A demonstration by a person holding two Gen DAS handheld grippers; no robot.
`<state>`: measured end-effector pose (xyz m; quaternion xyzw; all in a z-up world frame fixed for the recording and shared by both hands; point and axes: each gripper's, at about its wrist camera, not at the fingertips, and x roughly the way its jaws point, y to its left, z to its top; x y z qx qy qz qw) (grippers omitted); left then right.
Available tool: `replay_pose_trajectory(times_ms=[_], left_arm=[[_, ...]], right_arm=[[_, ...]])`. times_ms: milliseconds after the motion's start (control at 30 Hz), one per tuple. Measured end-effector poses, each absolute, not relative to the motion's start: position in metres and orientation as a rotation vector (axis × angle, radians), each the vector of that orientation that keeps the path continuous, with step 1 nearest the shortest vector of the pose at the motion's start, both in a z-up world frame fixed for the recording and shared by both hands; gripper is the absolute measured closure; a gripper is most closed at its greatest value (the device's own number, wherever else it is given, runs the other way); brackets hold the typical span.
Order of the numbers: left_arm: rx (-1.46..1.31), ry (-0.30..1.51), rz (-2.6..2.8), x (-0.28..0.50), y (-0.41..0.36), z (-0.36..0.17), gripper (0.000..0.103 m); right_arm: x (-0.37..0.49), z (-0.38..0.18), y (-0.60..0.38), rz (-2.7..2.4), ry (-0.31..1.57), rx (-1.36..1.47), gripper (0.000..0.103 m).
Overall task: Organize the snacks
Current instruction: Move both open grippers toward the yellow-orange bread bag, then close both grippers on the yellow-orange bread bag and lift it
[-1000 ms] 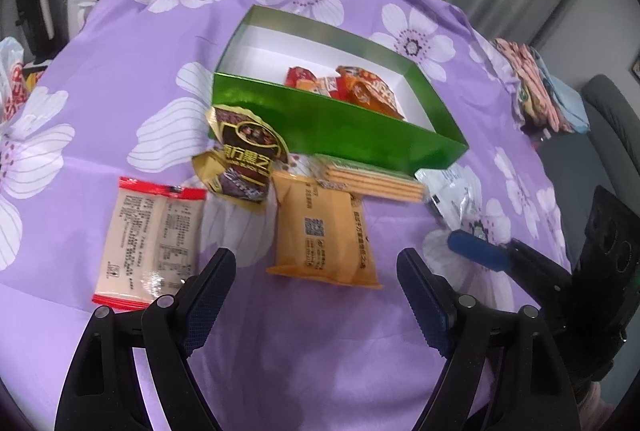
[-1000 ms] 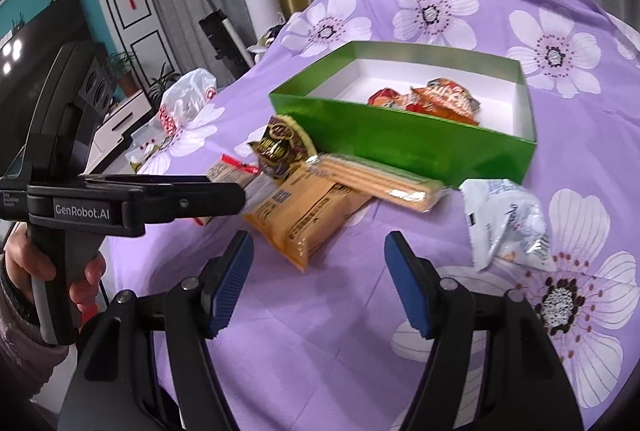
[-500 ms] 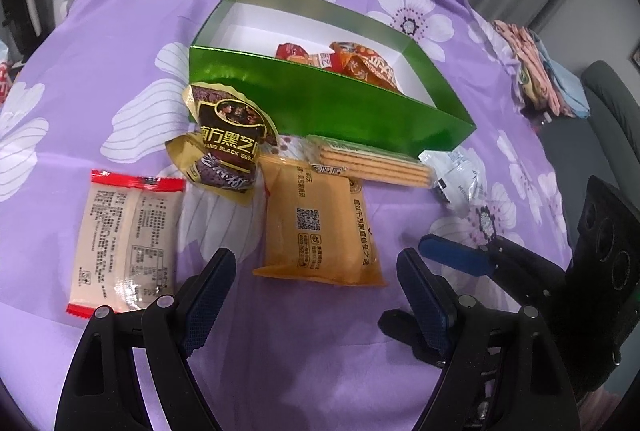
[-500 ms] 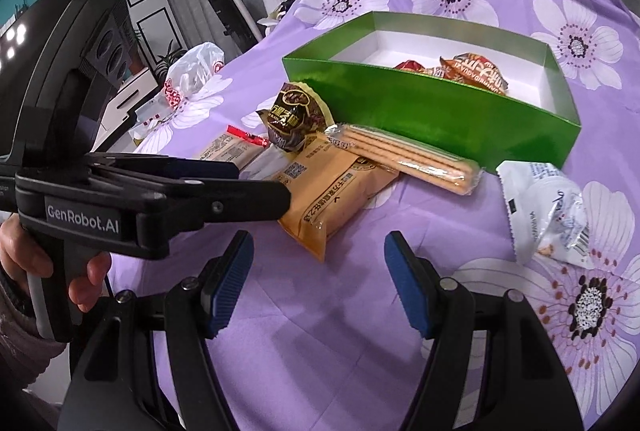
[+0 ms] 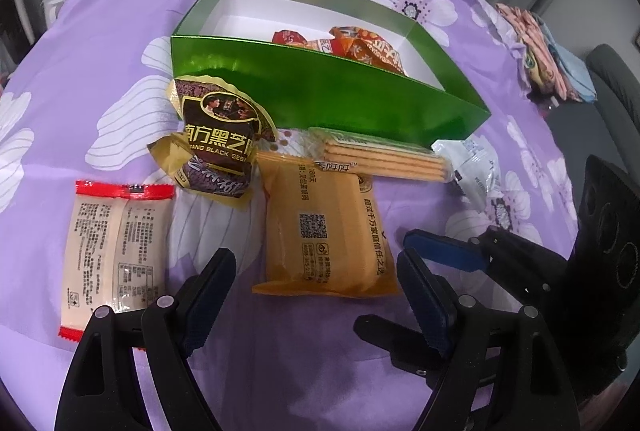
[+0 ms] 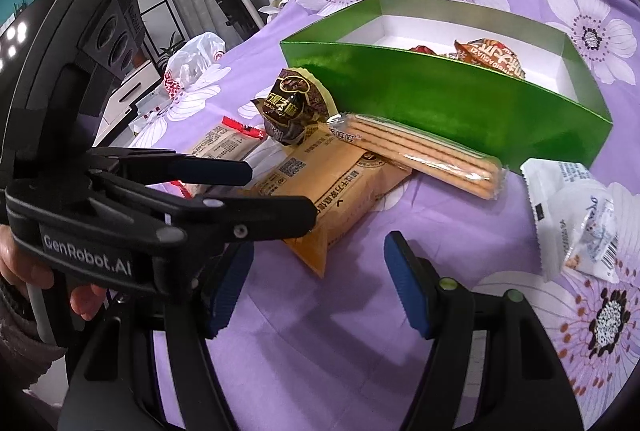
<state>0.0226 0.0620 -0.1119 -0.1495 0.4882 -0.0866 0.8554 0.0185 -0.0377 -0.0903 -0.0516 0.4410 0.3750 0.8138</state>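
Observation:
A green box (image 5: 320,99) with a white inside holds a few red-orange snack packets (image 5: 372,47). In front of it lie a dark sesame packet (image 5: 218,147), a cracker pack (image 5: 384,157), an orange packet (image 5: 326,231), a beige packet with red ends (image 5: 116,251) and a white packet (image 5: 476,171). My left gripper (image 5: 316,295) is open, its fingers either side of the orange packet's near end. My right gripper (image 6: 316,283) is open just before the orange packet (image 6: 336,187); the box (image 6: 452,103) lies beyond it.
The snacks lie on a purple flowered cloth (image 5: 100,71). The left gripper's body (image 6: 120,207) crosses the left of the right wrist view. A white plastic bag (image 6: 192,63) lies at the cloth's far left. Folded cloths (image 5: 540,55) sit at the far right edge.
Both grippers have moved closer to the orange packet, which now looks larger in both views. Both stay open. The snacks have not moved.

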Motion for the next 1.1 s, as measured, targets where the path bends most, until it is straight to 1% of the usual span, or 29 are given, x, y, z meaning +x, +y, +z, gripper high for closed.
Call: replay_pose_trajectory(times_ms=[267, 367, 400, 433, 467, 533, 633, 700, 767, 900, 1033, 1100], left_arm=[[-0.283, 1.029, -0.193, 0.025, 0.057, -0.116, 0.021], [-0.279, 1.026, -0.204, 0.026, 0.054, -0.116, 0.021], [-0.279, 1.027, -0.207, 0.026, 0.054, -0.116, 0.021], [-0.281, 1.027, -0.208, 0.027, 0.054, -0.116, 0.023], [-0.283, 1.029, -0.212, 0.027, 0.054, -0.117, 0.028], [-0.288, 1.031, -0.220, 0.026, 0.053, -0.118, 0.028], [-0.296, 1.028, -0.222, 0.027, 0.054, -0.117, 0.029], [-0.303, 1.026, -0.225, 0.027, 0.055, -0.118, 0.030], [-0.307, 1.026, -0.227, 0.027, 0.055, -0.118, 0.031], [-0.313, 1.020, -0.234, 0.026, 0.055, -0.116, 0.033], [-0.302, 1.017, -0.228, 0.023, 0.055, -0.114, 0.034], [-0.299, 1.015, -0.224, 0.021, 0.054, -0.112, 0.034]], right_arm=[[0.024, -0.096, -0.029, 0.822, 0.962, -0.107, 0.035], [0.024, -0.097, -0.027, 0.831, 0.965, -0.109, 0.039], [0.024, -0.097, -0.026, 0.834, 0.966, -0.111, 0.040], [0.025, -0.097, -0.025, 0.838, 0.968, -0.113, 0.042], [0.025, -0.098, -0.024, 0.841, 0.970, -0.116, 0.043], [0.026, -0.099, -0.023, 0.845, 0.973, -0.120, 0.048], [0.026, -0.099, -0.023, 0.844, 0.975, -0.125, 0.052], [0.027, -0.099, -0.024, 0.841, 0.978, -0.122, 0.058], [0.028, -0.099, -0.025, 0.841, 0.981, -0.122, 0.060], [0.027, -0.099, -0.023, 0.840, 0.979, -0.139, 0.069], [0.026, -0.098, -0.024, 0.849, 0.974, -0.135, 0.073], [0.024, -0.097, -0.024, 0.851, 0.972, -0.135, 0.073]])
